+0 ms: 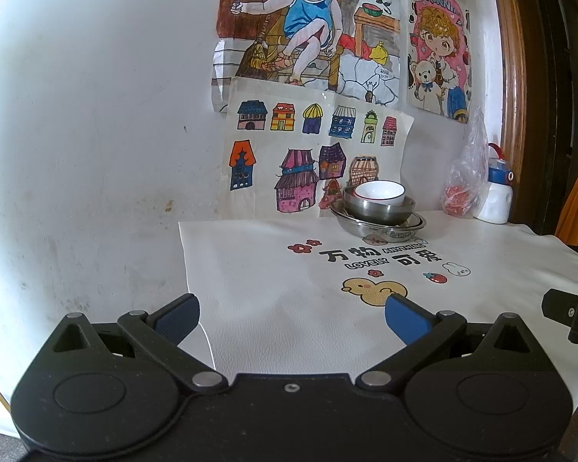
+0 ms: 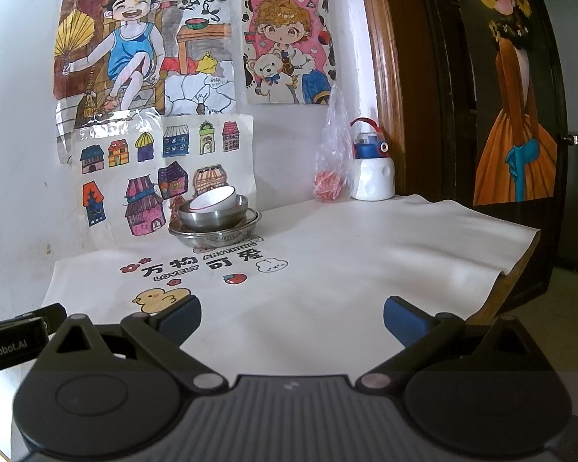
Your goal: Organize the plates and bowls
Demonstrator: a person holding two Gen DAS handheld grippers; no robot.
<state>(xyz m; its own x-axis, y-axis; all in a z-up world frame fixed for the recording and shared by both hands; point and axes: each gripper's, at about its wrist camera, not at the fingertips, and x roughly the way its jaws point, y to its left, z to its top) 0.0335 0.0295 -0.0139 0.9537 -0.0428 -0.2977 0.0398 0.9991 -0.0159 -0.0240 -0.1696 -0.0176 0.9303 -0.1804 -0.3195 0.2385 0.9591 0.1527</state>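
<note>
A stack stands at the back of the table against the wall: a white bowl with a red rim (image 1: 379, 192) (image 2: 214, 200) sits in a steel bowl (image 1: 379, 211) (image 2: 214, 218), which rests on steel plates (image 1: 381, 229) (image 2: 215, 235). My left gripper (image 1: 292, 319) hovers open over the near part of the white mat, far short of the stack, nothing between its blue pads. My right gripper (image 2: 292, 319) is likewise open and empty, near the front edge, with the stack far ahead to the left.
A white printed mat (image 1: 289, 300) (image 2: 346, 254) covers the table. A plastic bag with something red (image 1: 466, 181) (image 2: 333, 165) and a white bottle with a blue lid (image 1: 495, 192) (image 2: 372, 169) stand at the back right corner. Drawings hang on the wall; a wooden door frame (image 2: 389, 77) is to the right.
</note>
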